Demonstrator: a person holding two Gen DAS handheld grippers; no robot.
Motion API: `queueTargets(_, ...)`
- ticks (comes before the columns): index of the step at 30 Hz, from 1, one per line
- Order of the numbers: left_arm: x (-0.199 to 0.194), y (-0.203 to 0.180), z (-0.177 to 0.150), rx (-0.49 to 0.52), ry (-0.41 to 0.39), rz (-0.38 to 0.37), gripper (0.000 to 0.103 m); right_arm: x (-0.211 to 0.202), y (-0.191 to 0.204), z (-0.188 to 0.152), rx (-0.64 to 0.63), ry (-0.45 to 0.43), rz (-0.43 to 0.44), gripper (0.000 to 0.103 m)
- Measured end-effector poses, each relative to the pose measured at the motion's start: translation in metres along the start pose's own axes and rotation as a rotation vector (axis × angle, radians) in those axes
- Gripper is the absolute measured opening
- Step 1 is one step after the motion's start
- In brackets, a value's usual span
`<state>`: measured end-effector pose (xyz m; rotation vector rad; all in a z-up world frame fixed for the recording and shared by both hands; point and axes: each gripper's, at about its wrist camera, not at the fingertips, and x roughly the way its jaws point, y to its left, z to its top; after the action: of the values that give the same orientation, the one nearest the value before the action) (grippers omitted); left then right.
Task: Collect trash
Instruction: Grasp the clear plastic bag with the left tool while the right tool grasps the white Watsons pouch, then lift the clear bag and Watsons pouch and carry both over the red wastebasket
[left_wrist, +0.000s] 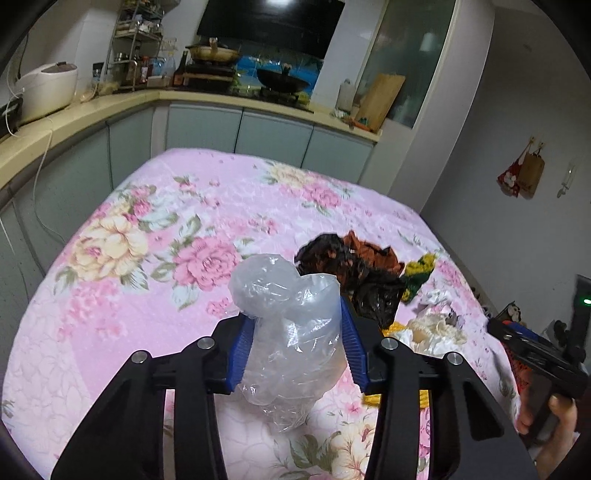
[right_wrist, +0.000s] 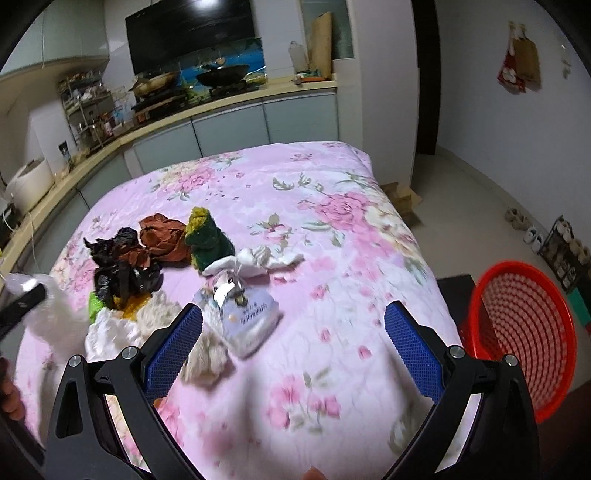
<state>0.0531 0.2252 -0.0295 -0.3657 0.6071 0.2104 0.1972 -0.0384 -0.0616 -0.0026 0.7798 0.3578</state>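
Clear plastic bag (left_wrist: 291, 332) pinched between left tool (left_wrist: 295, 345) pads.

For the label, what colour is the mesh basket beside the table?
Red basket, clearest in the right wrist view.

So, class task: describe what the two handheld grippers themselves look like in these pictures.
Both the left gripper and the right gripper are matt black plastic, with forked linkage arms joined by silver round pins. Each finger carries a long blue pad with a fine grid texture. No cables or sleeves show.
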Motion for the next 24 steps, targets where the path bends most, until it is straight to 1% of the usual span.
queueTargets(2, -0.004, 0.0, 0.002, 0.007, -0.014, 0.008, 0.042, 0.01, 0.002, 0.005, -0.002, 0.016, 0.028, 0.092)
queueTargets(4, -0.004, 0.001, 0.003, 0.009, -0.015, 0.006, 0.042, 0.021, 0.005, 0.008, -0.005, 0.033, 0.057, 0.091)
queueTargets(5, -0.003, 0.001, 0.003, 0.007, -0.015, 0.001, 0.042, 0.025, 0.008, 0.009, -0.011, 0.039, 0.058, 0.091)
queueTargets(7, -0.001, 0.001, 0.003, 0.007, -0.014, -0.001, 0.042, 0.039, 0.015, 0.011, -0.034, 0.071, 0.058, 0.084)
queueTargets(12, 0.003, 0.002, 0.004, 0.002, -0.006, -0.008, 0.042, 0.058, 0.027, 0.005, -0.072, 0.127, 0.083, 0.076)
queueTargets(14, 0.004, 0.003, 0.004, 0.0, -0.005, -0.009, 0.042, 0.062, 0.03, 0.001, -0.086, 0.146, 0.11, 0.072)
queueTargets(16, 0.004, 0.004, 0.004, -0.001, -0.006, -0.008, 0.042, 0.063, 0.032, -0.001, -0.091, 0.16, 0.134, 0.064)
queueTargets(17, 0.004, 0.003, 0.004, 0.002, -0.006, -0.008, 0.042, 0.064, 0.033, -0.001, -0.092, 0.162, 0.14, 0.062)
queueTargets(18, 0.004, 0.003, 0.004, 0.003, -0.005, -0.007, 0.042, 0.063, 0.033, -0.001, -0.091, 0.162, 0.143, 0.061)
queueTargets(19, 0.004, 0.003, 0.004, 0.004, -0.005, -0.006, 0.042, 0.063, 0.034, -0.002, -0.094, 0.159, 0.146, 0.056)
queueTargets(24, 0.002, 0.003, 0.003, 0.005, -0.008, -0.003, 0.042, 0.057, 0.035, -0.004, -0.102, 0.149, 0.155, 0.046)
